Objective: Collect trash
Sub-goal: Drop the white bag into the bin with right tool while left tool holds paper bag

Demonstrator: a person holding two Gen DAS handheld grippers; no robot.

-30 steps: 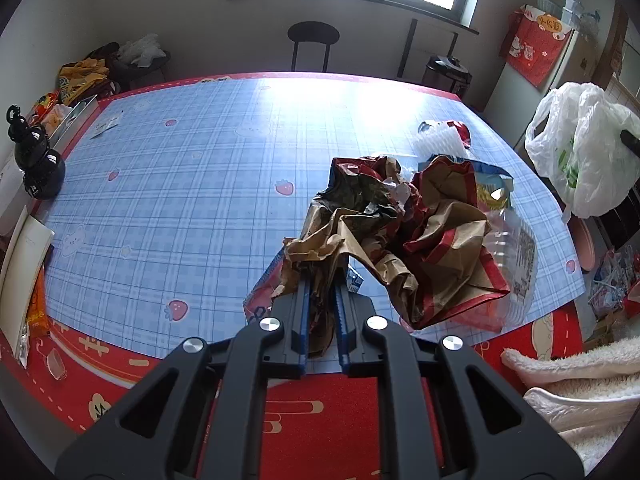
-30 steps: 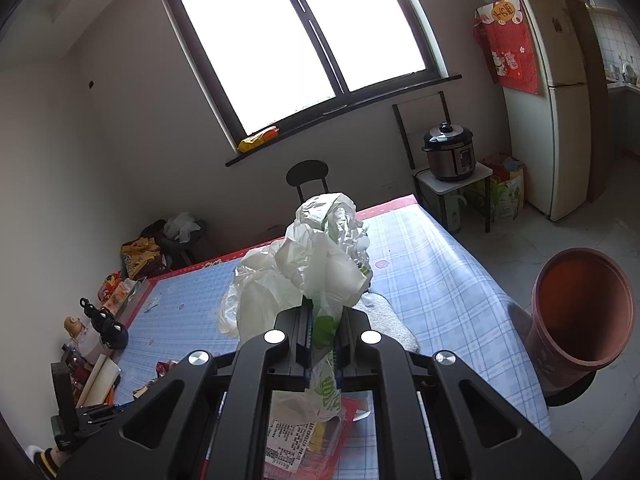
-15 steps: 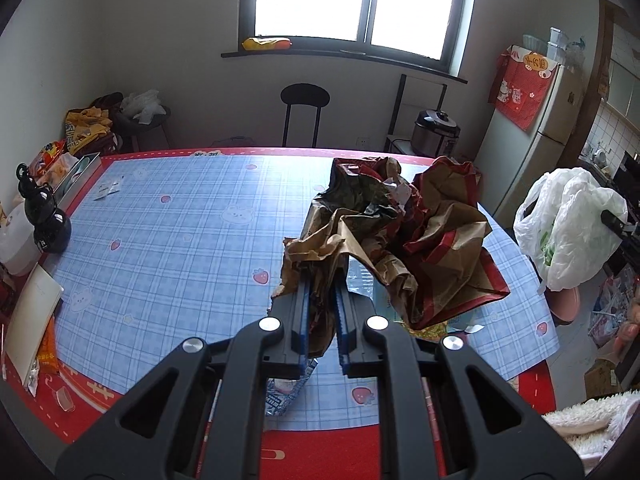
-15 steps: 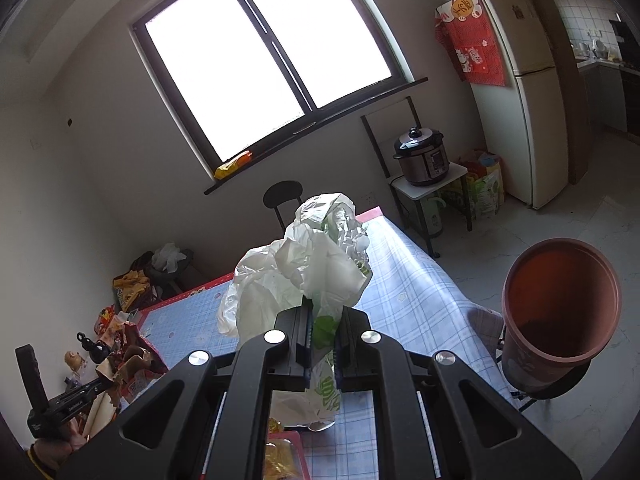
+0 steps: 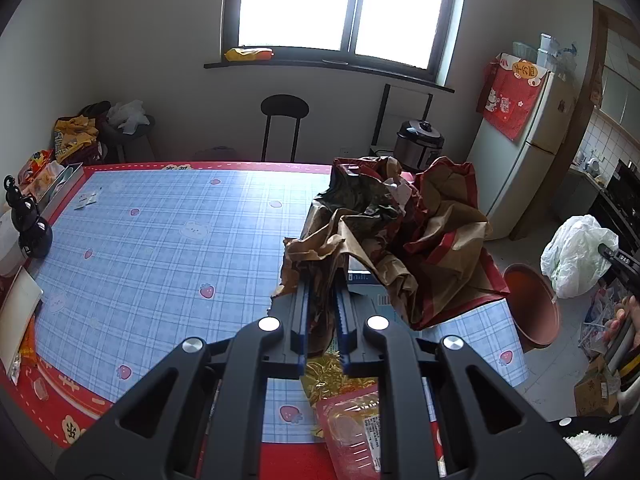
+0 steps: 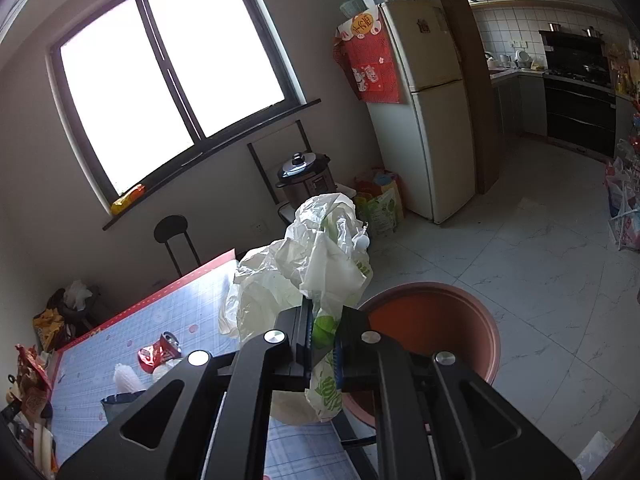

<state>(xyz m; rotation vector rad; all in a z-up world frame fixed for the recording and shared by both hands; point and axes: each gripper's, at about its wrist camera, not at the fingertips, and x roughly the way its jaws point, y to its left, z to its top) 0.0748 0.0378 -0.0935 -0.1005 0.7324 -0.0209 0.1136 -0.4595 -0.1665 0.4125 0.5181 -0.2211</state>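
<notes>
Daylight from a wide window [image 5: 340, 4] falls across a kitchen with a tall cream fridge [image 6: 424, 112] and a big table [image 5: 160, 248] under a blue checked cloth with a red border. Beside the table's right end, on the pale tiled floor, stands a terracotta-coloured bin [image 6: 432, 324], round and open-topped; in the left wrist view it shows just past the table edge. Over the table the left gripper [image 5: 323, 312] is clamped on a crumpled brown paper bag [image 5: 400, 240] with red trim, which is held up clear of the cloth and bulges above and to the right of the fingers. The right gripper [image 6: 323, 340] pinches a white plastic bag [image 6: 304, 276] with green print, bunched above the fingers, with a tail hanging below them; the bag sits just at the near rim of the bin, by the table's corner. Lying on the cloth are a red snack packet [image 5: 352, 428] near the left gripper and a crushed red can [image 6: 160, 354] farther along
</notes>
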